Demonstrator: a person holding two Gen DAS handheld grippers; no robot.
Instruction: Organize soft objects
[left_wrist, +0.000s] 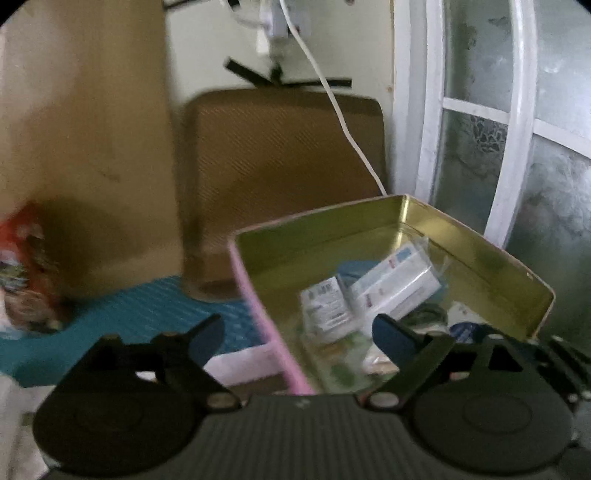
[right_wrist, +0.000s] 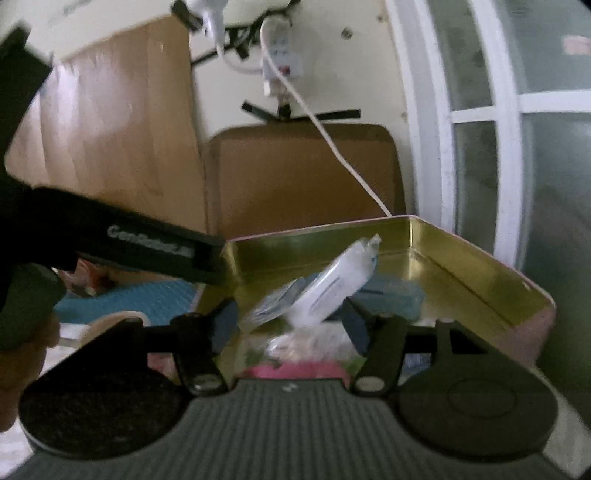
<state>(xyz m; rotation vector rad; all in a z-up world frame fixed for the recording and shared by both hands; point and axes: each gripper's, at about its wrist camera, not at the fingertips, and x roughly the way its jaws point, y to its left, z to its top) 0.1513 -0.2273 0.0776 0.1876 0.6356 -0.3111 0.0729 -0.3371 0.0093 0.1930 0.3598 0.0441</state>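
A pink tin with a gold inside (left_wrist: 332, 236) (right_wrist: 461, 266) stands open before both grippers. In it lie a white pack in clear plastic wrap (left_wrist: 395, 280) (right_wrist: 332, 284), a small printed packet (left_wrist: 325, 304) and a blue item (right_wrist: 395, 295). My left gripper (left_wrist: 299, 338) is open and empty, astride the tin's pink left wall. My right gripper (right_wrist: 290, 326) is open over the tin's near edge, with the white pack standing tilted between and just beyond its fingers, not gripped. The left gripper's black body (right_wrist: 140, 243) shows in the right wrist view.
A brown cushion (left_wrist: 280, 155) leans on the wall behind the tin, with cardboard (left_wrist: 85, 122) to its left. A white cable (left_wrist: 343, 122) hangs down to the tin. A teal mat (left_wrist: 129, 314) and a red printed bag (left_wrist: 26, 273) lie left. A window frame (left_wrist: 517, 122) stands right.
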